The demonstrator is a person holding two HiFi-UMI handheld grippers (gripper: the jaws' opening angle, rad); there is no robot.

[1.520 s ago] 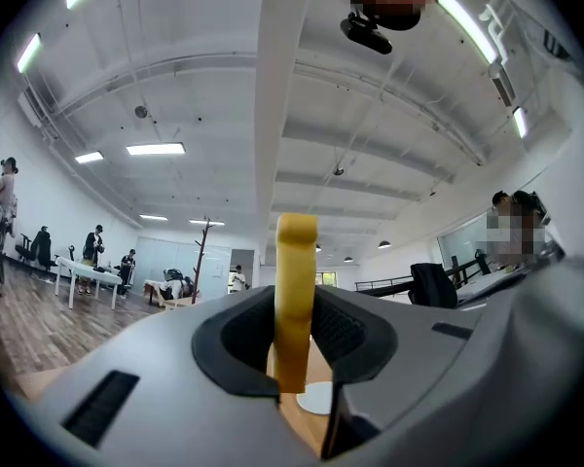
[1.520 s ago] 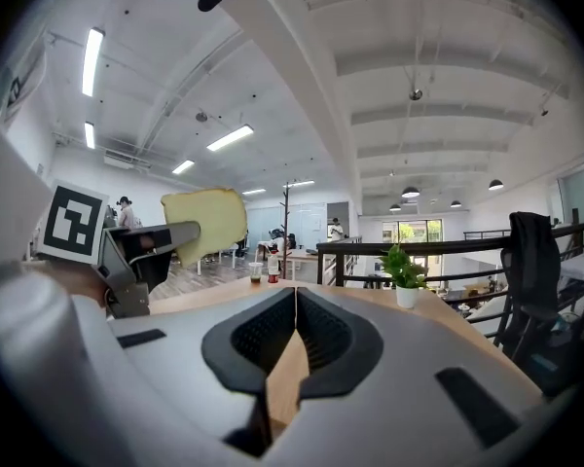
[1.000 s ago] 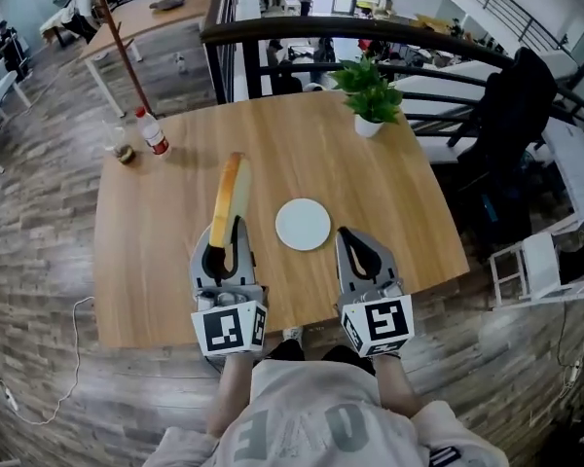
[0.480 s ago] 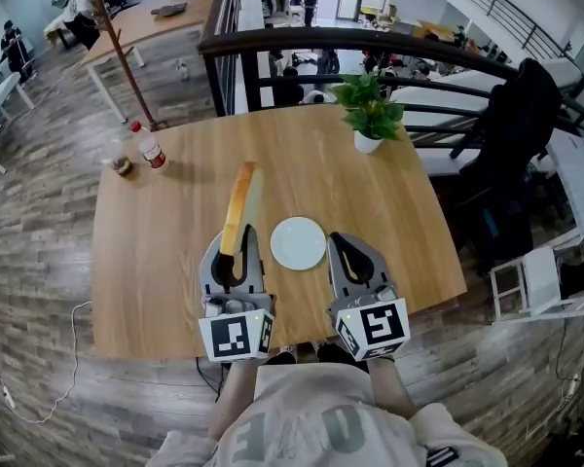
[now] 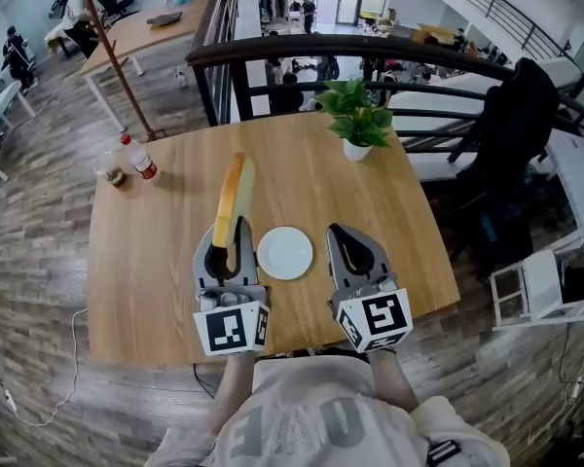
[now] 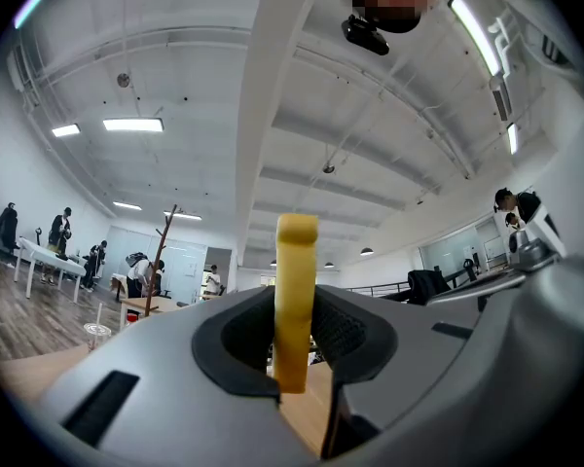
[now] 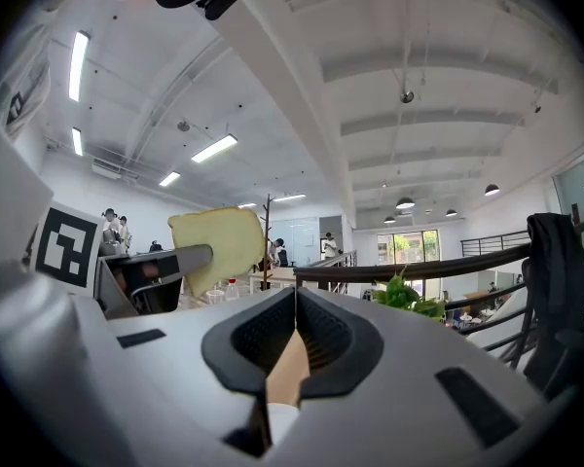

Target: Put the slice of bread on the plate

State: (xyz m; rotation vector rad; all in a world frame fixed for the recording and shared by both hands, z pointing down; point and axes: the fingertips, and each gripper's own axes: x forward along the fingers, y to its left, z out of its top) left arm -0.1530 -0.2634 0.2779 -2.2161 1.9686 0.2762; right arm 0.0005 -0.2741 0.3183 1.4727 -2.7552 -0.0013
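A slice of bread (image 5: 230,200) stands on edge in my left gripper (image 5: 228,244), which is shut on its near end; the slice sticks out forward over the wooden table (image 5: 156,261). In the left gripper view the bread (image 6: 295,300) rises upright between the jaws. The round white plate (image 5: 285,253) lies on the table just right of the left gripper, between both grippers. My right gripper (image 5: 348,242) is shut with nothing in it, right of the plate. From the right gripper view (image 7: 294,305) the bread (image 7: 219,243) shows at the left.
A potted green plant (image 5: 353,117) stands at the table's far right. A bottle with a red cap (image 5: 138,158) and a small jar (image 5: 112,172) sit at the far left corner. A black railing (image 5: 370,52) runs behind the table. A dark chair (image 5: 511,125) is at the right.
Both grippers have shifted a little over the table, the bread still held on edge. The plate now lies closer in between the two grippers.
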